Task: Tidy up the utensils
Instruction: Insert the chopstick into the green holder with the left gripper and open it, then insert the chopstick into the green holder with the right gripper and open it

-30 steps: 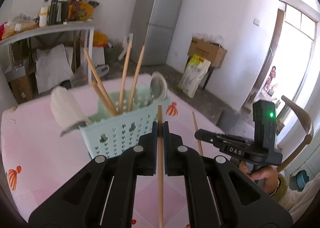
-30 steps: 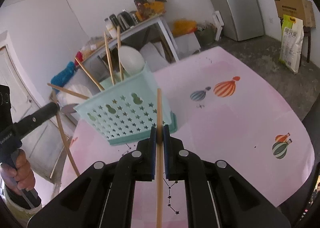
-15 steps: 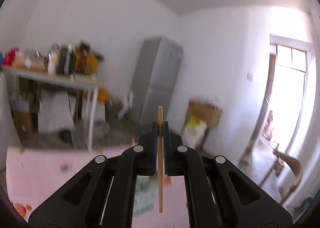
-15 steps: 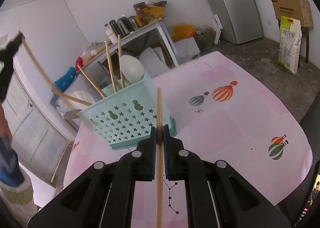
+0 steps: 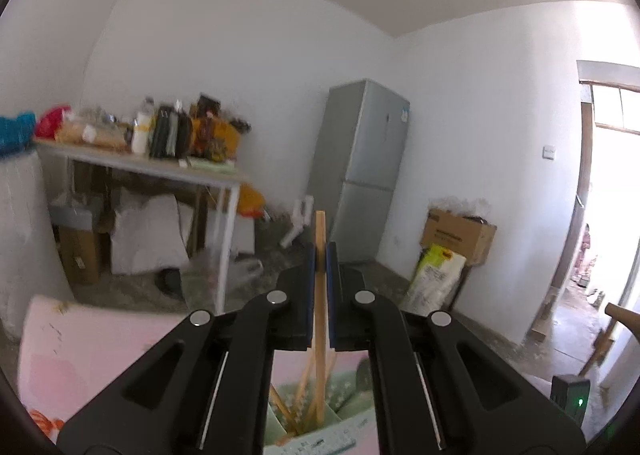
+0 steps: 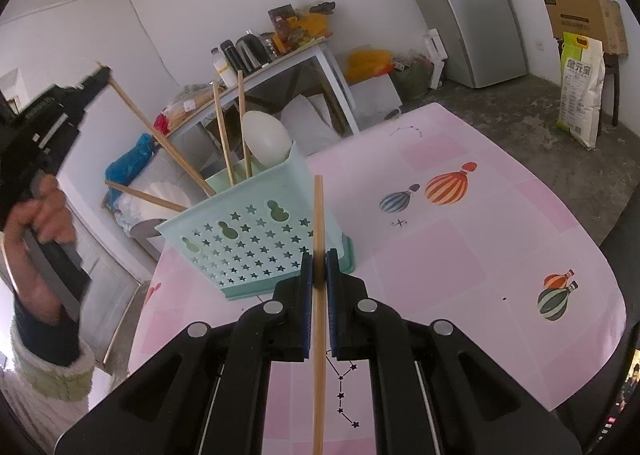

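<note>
A mint green utensil basket (image 6: 256, 235) stands on the pink table (image 6: 460, 255) and holds several wooden chopsticks and a white spoon (image 6: 266, 139). My right gripper (image 6: 319, 267) is shut on a wooden chopstick (image 6: 318, 315), just in front of the basket's near wall. My left gripper (image 5: 320, 255) is shut on another chopstick (image 5: 320, 335), raised above the basket (image 5: 312, 431); the stick's lower end reaches down into it. In the right wrist view the left gripper (image 6: 96, 79) is at the upper left, its chopstick (image 6: 160, 139) slanting down into the basket.
A cluttered side table (image 6: 280, 55), a grey fridge (image 6: 476, 15), a cardboard box (image 6: 584, 23) and a rice sack (image 6: 580, 91) stand beyond the table. White plates (image 6: 156, 199) lie behind the basket. Open pink tabletop lies right of the basket.
My left gripper has lifted and tilted up, carrying its chopstick over the basket so the lower end now goes into it. My right gripper has barely moved.
</note>
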`<action>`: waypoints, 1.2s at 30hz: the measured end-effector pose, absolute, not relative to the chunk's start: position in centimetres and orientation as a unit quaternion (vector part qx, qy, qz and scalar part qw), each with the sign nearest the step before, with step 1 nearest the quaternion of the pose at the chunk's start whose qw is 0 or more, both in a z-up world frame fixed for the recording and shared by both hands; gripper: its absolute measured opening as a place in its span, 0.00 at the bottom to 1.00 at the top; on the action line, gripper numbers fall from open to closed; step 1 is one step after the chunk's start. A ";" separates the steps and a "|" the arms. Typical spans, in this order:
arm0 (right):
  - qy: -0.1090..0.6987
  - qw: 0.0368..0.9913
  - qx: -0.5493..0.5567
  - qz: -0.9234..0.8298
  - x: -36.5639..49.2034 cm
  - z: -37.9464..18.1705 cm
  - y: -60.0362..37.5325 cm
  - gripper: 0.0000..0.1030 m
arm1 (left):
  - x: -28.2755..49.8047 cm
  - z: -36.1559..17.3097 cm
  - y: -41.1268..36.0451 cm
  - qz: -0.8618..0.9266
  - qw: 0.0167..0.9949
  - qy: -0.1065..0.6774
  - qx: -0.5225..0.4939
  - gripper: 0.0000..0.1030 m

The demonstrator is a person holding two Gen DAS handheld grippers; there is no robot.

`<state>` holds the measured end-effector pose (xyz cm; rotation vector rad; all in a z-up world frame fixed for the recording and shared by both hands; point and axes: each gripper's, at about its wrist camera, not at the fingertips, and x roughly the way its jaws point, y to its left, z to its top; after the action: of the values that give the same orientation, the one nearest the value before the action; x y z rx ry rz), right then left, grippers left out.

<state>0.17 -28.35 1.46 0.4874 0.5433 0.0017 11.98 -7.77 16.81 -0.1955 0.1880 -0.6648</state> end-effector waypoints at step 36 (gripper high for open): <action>0.046 0.987 0.140 0.066 2.1 19.7 -27.4 0.07 | 6.1 4.4 -3.4 -0.242 0.930 0.273 -0.048 0.92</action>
<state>2.09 -27.39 19.68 0.2808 0.0917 0.1324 6.10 -3.41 4.43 -0.0976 0.5589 -0.4954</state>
